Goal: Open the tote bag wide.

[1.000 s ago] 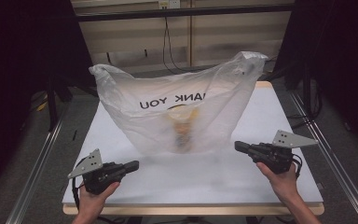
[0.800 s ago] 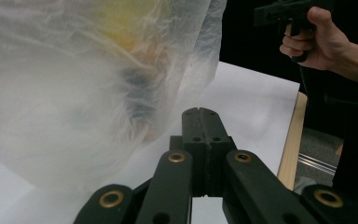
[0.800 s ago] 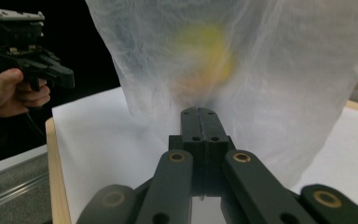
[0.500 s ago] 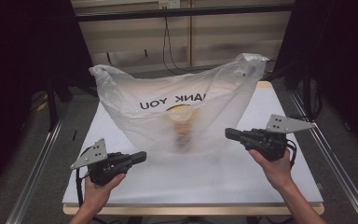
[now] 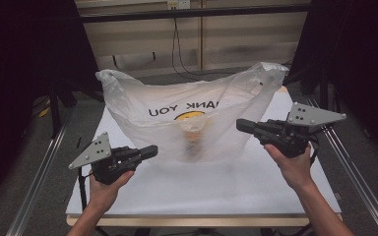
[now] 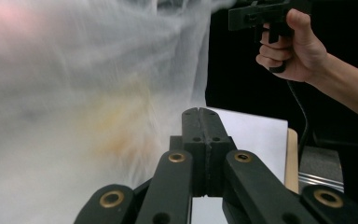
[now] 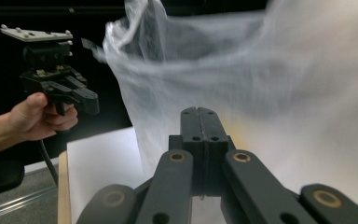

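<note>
A translucent white plastic bag (image 5: 187, 113) with mirrored "THANK YOU" print stands upright in the middle of the white table (image 5: 216, 182). A blurry yellow and orange item (image 5: 193, 135) shows through its wall. My left gripper (image 5: 150, 151) is held low at the bag's front left, jaws pressed together and empty (image 6: 199, 112). My right gripper (image 5: 241, 125) is raised at the bag's right side, also shut with nothing in it (image 7: 198, 111). Both tips point toward the bag (image 6: 88, 93) (image 7: 270, 84) without touching it.
Metal rails (image 5: 34, 187) run along both long sides of the table. A dark frame bar (image 5: 187, 12) crosses behind the bag, with a hanging cable (image 5: 177, 44). Black curtains stand left and right. Bare tabletop lies in front of the bag.
Both grippers have lifted and moved inward toward the bag. The right one rose higher, up to the bag's right side. The bag has not moved.
</note>
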Available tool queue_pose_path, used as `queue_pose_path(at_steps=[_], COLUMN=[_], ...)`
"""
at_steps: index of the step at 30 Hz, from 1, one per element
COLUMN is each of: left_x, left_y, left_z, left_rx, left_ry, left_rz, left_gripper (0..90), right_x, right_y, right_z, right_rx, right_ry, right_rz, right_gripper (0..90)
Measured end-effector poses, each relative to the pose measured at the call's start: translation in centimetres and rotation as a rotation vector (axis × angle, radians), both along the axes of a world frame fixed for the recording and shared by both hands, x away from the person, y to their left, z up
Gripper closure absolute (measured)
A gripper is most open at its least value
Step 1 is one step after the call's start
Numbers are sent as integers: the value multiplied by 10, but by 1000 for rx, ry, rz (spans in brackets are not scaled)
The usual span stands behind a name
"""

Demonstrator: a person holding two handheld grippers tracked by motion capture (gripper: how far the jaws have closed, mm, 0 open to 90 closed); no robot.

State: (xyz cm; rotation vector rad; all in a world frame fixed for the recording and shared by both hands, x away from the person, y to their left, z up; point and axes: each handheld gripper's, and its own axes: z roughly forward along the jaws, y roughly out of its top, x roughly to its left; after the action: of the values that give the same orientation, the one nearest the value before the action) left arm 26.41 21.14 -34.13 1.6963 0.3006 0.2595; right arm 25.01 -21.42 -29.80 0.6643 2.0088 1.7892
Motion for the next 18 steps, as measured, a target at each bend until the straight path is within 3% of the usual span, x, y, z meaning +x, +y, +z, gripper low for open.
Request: queue_pose_path(at_steps=[3, 10, 14, 18], left_x=[3, 9, 14, 23], left_y=[-3, -9, -13, -15], left_z=[18, 36, 46, 55], left_rx=[-19, -49, -52, -70], left_ry=[-35, -72, -83, -82], left_rz=[1, 0, -3, -4], left_gripper=[900, 900, 900, 900], right_x=[-1, 8, 17, 30], right_y=[2, 11, 17, 27], right_z=[17, 37, 44, 42], right_rx=[19, 14, 8, -30], right_ry=[-30, -58, -59, -44], right_rz=[10, 7, 2, -17], right_gripper=[900, 900, 900, 900])
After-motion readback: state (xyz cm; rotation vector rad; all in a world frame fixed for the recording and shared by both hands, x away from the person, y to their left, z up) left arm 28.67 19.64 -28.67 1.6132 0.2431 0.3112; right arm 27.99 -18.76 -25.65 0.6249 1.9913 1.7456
